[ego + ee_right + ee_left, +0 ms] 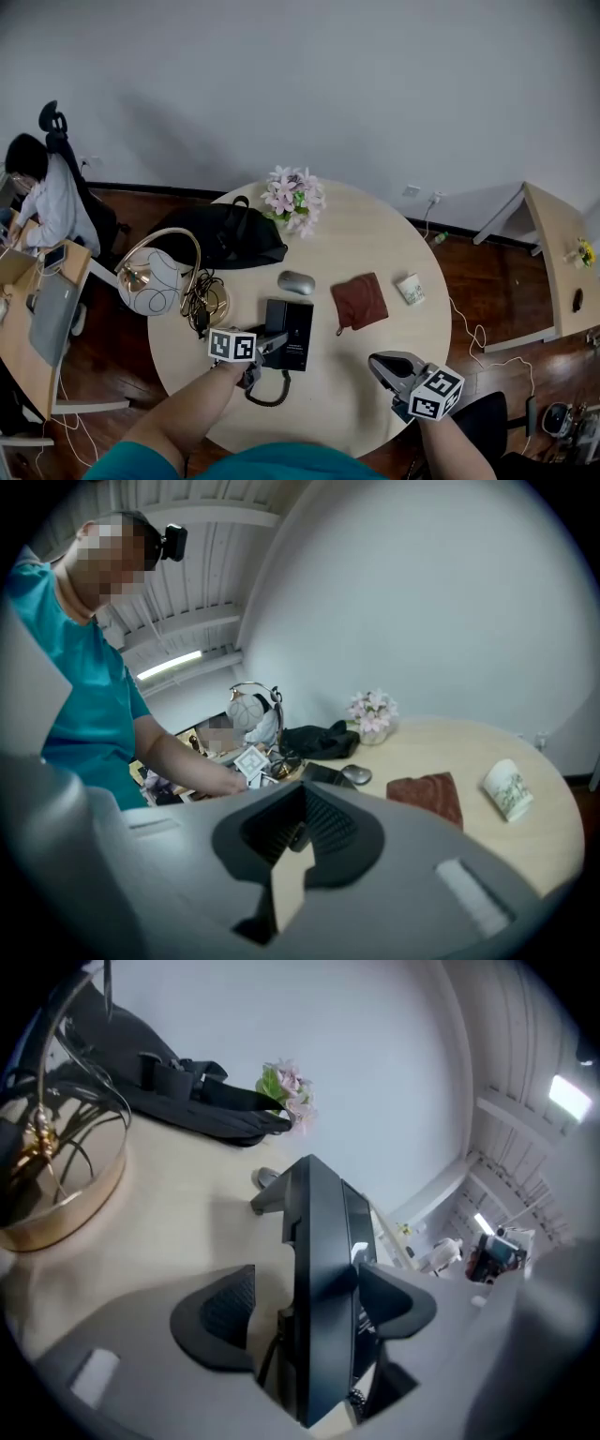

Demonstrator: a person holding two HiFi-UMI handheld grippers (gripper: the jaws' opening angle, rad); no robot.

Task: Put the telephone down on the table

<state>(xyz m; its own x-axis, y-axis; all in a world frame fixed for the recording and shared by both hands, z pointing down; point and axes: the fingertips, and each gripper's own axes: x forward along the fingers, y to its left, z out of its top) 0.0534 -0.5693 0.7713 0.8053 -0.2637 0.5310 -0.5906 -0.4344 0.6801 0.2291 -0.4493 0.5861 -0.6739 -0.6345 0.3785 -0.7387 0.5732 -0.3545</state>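
A black desk telephone (291, 333) lies on the round beige table (366, 234), near its front edge, with its coiled cord (269, 395) trailing toward me. My left gripper (270, 349) reaches it from the front left. In the left gripper view the telephone (323, 1288) stands between the jaws of the left gripper (309, 1283): one pad (398, 1302) lies against it, the other pad (220, 1321) stands clear with a gap, so the jaws are open. My right gripper (378, 364) hovers over the table's front right, shut and empty (300, 803).
Behind the telephone lie a grey mouse (296, 282), a brown cloth (360, 301) and a small cup (410, 289). Farther back are pink flowers (294, 200) and a black bag (220, 236). A gold bowl with a globe lamp (150, 278) and cables (202, 302) sits left. A person (42, 202) sits at a desk far left.
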